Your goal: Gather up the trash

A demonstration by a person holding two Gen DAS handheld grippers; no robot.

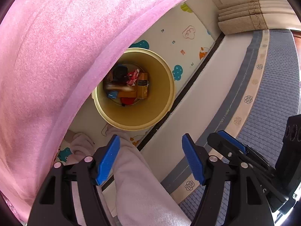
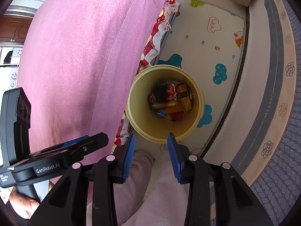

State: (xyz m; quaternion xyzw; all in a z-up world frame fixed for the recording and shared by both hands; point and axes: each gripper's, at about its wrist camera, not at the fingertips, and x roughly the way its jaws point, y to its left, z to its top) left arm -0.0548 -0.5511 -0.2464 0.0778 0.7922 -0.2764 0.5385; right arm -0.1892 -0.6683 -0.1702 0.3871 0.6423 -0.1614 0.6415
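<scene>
- We see a round yellow bin (image 1: 135, 113) with smooth plastic walls, standing on a soft play mat (image 1: 176, 35) with clouds and numbers printed on it.
- The trash (image 1: 131, 86) lies at the bottom of the bin: a yellow-brown box, a red and white wrapper, a small blue pack, something red and something dark.
- A big fuzzy pink blanket (image 1: 52, 71) hangs over the bin's left side and hides part of its rim.
- The left gripper (image 1: 150, 160) has flat blue ribbed pads on black arms. Its jaws stand wide apart with nothing pinched between them.
- The right gripper (image 2: 151, 158) looks the same. Its jaws stand narrower, and they hold nothing either.
- Below both we see pale pink fleecy legs (image 2: 165, 194).
- A quilted blue mattress (image 1: 278, 86) with a flower-printed border runs along the mat's right edge.
- Only the right wrist view shows the red and white flowered cloth (image 2: 165, 17) under the blanket and a hand (image 2: 22, 205) at the bottom left corner.
- Only the left wrist view shows the folded beige stack (image 1: 250, 17) at the mat's far end clearly.
</scene>
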